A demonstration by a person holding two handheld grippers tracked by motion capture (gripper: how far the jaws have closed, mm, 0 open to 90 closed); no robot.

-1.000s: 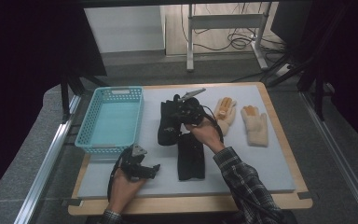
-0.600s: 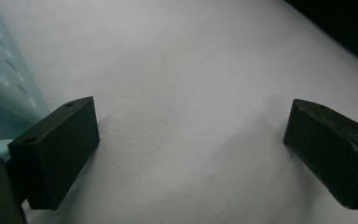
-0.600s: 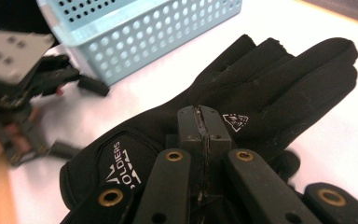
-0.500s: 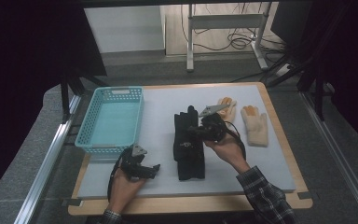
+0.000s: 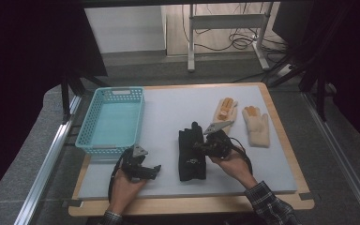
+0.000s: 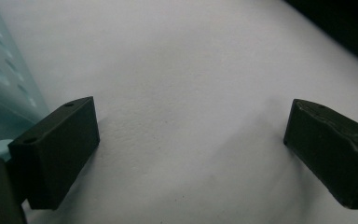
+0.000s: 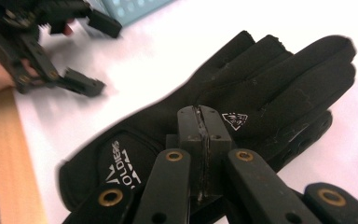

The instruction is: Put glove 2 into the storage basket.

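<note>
In the high view, the turquoise basket point(image 5: 114, 122) stands just beyond the left tool point(image 5: 146, 169), its mesh floor bare. The left tool rests low on the grey surface point(image 5: 168, 108) near the front edge, with its jaws apart. To its right lie the black gloves point(image 5: 191, 151), stacked as 1 pile, and the right tool point(image 5: 205, 144) sits at the pile's right side, the hand behind it on a checked sleeve. Beyond the right tool, 2 cream gloves point(image 5: 257, 125) lie side by side, 1 with orange patches, well apart from the black pile. A wooden rim frames the surface; past it are grey floor, metal rails and a stand with cables. Open grey surface lies between the basket and the black gloves.

In the left gripper view, the left tool point(image 6: 191, 140) stands wide open over bare grey surface point(image 6: 191, 70), nothing between its pads. The basket wall point(image 6: 2, 79) is at the left jaw's outer side.

In the right gripper view, the right tool point(image 7: 206, 122) is closed, pads point(image 7: 191, 123) pressed together above the back of the black gloves point(image 7: 270, 74), which lie flat just ahead of and under it; whether the pads pinch any fabric I cannot tell. Farther off, up and to the left, is the left tool point(image 7: 81, 46), and beside it the wooden rim point(image 7: 9, 154).
</note>
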